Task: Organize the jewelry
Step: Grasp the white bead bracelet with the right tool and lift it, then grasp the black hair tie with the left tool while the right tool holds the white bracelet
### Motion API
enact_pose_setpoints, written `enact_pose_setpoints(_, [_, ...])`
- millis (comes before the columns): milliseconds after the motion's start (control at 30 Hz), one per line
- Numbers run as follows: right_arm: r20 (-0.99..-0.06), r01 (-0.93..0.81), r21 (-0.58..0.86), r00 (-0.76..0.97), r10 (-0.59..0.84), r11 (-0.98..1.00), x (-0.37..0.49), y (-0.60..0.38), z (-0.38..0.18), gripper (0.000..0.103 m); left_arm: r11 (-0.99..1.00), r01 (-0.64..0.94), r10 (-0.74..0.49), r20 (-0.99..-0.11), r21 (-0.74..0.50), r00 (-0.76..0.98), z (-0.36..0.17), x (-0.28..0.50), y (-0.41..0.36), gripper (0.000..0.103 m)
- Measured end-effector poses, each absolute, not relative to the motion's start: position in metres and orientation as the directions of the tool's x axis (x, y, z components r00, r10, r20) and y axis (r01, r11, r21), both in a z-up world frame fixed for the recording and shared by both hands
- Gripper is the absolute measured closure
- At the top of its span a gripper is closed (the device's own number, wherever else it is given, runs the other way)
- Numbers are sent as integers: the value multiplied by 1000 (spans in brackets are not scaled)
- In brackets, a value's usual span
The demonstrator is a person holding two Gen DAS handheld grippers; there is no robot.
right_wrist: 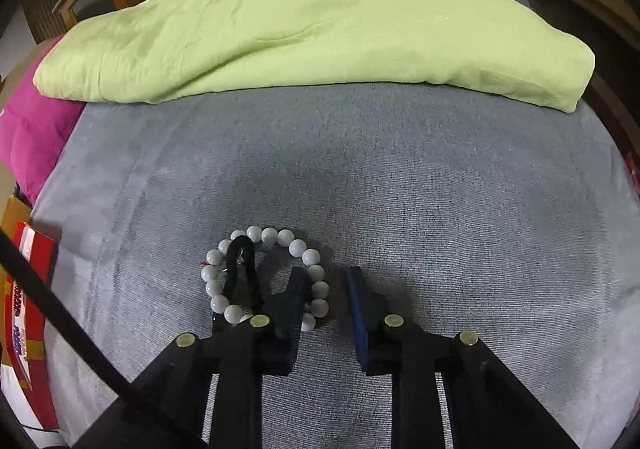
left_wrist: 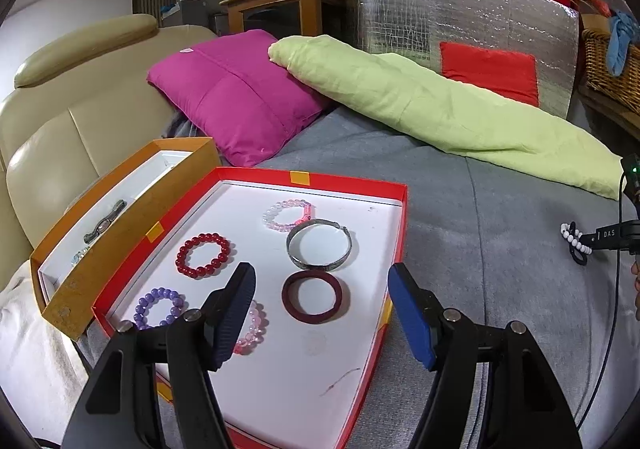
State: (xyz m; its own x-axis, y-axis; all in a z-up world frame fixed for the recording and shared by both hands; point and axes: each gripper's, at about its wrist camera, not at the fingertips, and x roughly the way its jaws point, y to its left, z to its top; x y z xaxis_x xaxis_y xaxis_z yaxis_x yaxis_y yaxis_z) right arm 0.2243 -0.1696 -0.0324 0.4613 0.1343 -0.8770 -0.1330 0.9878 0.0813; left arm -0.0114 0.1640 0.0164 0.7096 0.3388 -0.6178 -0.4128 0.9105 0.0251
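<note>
Left tool (left_wrist: 322, 289) hangs over the red tray (left_wrist: 394, 249), fingers spread, nothing between them. In the tray: red bead bracelet (left_wrist: 203, 255), purple bead bracelet (left_wrist: 158, 307), pink bead bracelet (left_wrist: 252, 333), pale pink bracelet (left_wrist: 286, 215), silver bangle (left_wrist: 320, 251), maroon ring (left_wrist: 314, 297). Orange box (left_wrist: 132, 217) just left of the tray. Right of the tray, on the grey bed cover (right_wrist: 400, 169), lies the white bead bracelet (right_wrist: 298, 249) with a black hair tie (right_wrist: 240, 269). Right tool (right_wrist: 326, 289) narrowly parted astride its right side; not pinching.
</note>
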Motion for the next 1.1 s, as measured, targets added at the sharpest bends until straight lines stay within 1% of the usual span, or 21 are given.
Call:
enact_pose_setpoints(167, [-879,-143,46,465,108,989,228,-164,-35,79,905,-426,336,-626,7,703,16,-13,170,33])
enact_pose_setpoints(267, [-877,-143,29,472,94,989,228,-156,-37,87,905,-426,336,-626,7,703,16,-14,170,33])
enact_pose_setpoints(300, [-875,-140,28,475,92,990,227,-156,-37,92,905,-426,336,-626,7,704,16,-14,170,33])
enact_pose_setpoints(567, [-860,-130,87,491,141,988,208,-170,-28,93,903,-430,330,-626,-8,706,17,-15,172,33])
enact_pose_setpoints(900, [-772,-88,271,575,271,959,151,-229,8,93,913,-409,326,-614,6,719,19,-14,161,33])
enact_pose_setpoints(967, [-765,-74,304,576,289,950,140,-241,7,93,916,-401,326,-609,13,723,19,-13,157,33])
enact_pose_setpoints(1100, [-777,-43,312,563,281,949,127,-257,-8,93,931,-363,308,-605,34,734,19,-8,141,33])
